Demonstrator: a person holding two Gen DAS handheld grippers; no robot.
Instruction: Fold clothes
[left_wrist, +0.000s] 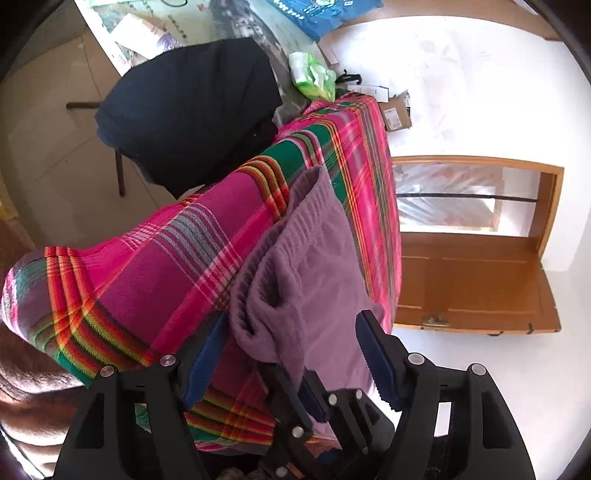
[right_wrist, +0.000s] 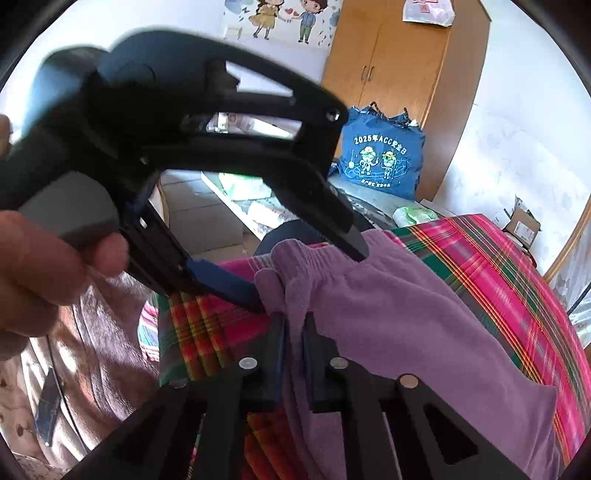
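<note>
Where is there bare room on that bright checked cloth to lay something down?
Bare plaid cloth lies between the purple garment and the dark blue garment; another strip runs beyond the purple one. It is crowded where the left gripper and right gripper meet.
</note>
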